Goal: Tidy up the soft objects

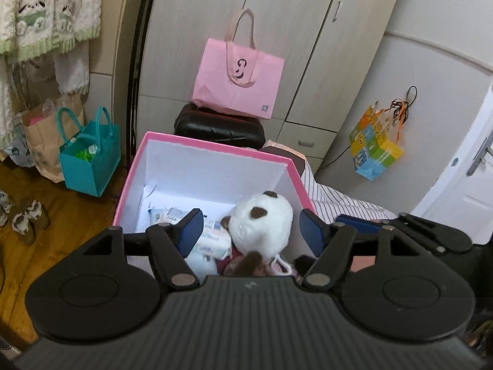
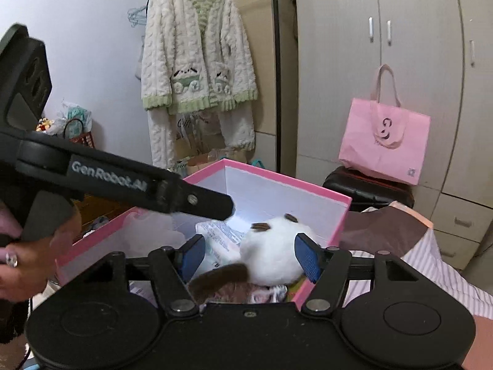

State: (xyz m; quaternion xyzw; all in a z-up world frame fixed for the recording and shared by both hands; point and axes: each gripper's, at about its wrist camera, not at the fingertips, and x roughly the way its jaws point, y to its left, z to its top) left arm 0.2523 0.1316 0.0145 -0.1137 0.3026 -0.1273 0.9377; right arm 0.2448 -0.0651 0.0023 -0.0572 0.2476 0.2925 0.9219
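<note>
Legible writing: "GenRobot.AI" in white on the black arm of the left gripper (image 2: 215,205), which crosses the right wrist view from the left. The pink tote bag (image 1: 237,77) carries a dark curled logo; the smaller print beneath it is too blurred to read. The tissue packs (image 1: 212,243) show blue printing, not readable.

The plush panda (image 1: 262,219) lies inside the pink box (image 1: 215,145), toward its near right corner, partly on the tissue packs. Its white head is uppermost, with brown ears toward the far wall of the box; a brown limb extends toward the cameras. Its long axis cannot be determined, as the body is largely hidden.

Left gripper (image 1: 251,226): fingers spread wide above the box, blue pads on either side of the panda's head, no contact visible.

Right gripper (image 2: 249,254): fingers also spread apart, flanking the panda without clamping it
</note>
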